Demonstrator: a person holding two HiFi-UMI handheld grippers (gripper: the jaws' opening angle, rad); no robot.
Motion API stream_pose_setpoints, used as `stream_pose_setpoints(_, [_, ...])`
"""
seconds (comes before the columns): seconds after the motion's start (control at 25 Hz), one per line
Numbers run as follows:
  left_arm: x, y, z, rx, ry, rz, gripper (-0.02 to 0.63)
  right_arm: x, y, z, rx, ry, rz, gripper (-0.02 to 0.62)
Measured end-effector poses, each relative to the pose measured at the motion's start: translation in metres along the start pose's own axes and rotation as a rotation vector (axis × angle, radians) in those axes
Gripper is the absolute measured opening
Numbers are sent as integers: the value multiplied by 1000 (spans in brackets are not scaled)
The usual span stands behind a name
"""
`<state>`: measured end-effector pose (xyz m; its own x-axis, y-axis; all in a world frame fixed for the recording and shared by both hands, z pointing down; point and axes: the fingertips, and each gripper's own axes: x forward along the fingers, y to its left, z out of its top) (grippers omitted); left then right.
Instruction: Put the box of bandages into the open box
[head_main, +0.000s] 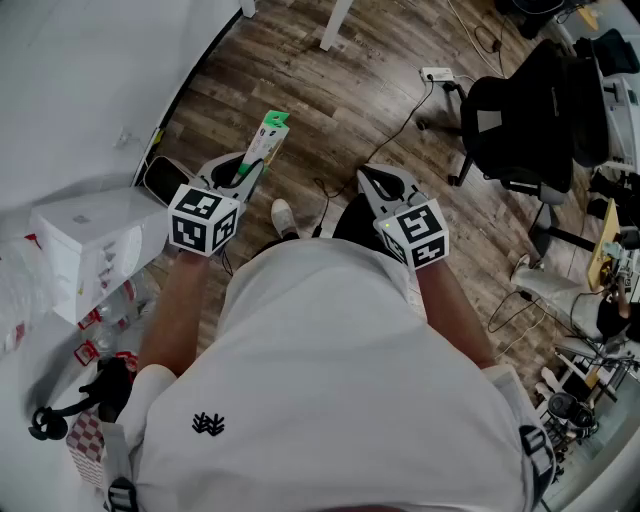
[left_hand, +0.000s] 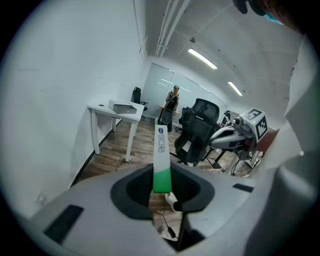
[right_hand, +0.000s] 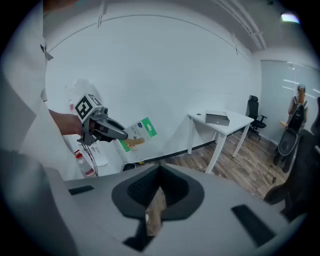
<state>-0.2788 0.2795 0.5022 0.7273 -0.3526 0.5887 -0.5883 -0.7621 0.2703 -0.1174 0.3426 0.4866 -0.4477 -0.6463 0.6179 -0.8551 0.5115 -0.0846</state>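
Note:
The box of bandages (head_main: 266, 143), flat, white with a green end, sticks up out of my left gripper (head_main: 248, 168), which is shut on its lower end. In the left gripper view the box (left_hand: 161, 150) stands edge-on between the dark pads of the left gripper (left_hand: 161, 177). In the right gripper view the same box (right_hand: 138, 133) shows its green and white face. My right gripper (head_main: 373, 181) hangs in front of the person's body, shut with nothing in it, and its jaws (right_hand: 157, 192) show only floor behind. A white carton (head_main: 96, 240) sits on the white table at left; I cannot tell whether it is open.
Plastic bottles with red labels (head_main: 103, 318) and a black strap (head_main: 60, 412) lie near the carton. A black office chair (head_main: 520, 120) and a power strip (head_main: 437, 73) with its cable stand on the wood floor ahead. A white desk (left_hand: 116, 112) stands by the wall.

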Motion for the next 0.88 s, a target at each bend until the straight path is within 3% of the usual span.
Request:
stream_pose_setpoints(0.4, [30,-1,20,-4,7,-5,91,13,-12,5,-16,8,74,6])
stream_pose_setpoints(0.88, [91,14,100,-57,-23,128,91,26,-110,27,-5,-105,147,15])
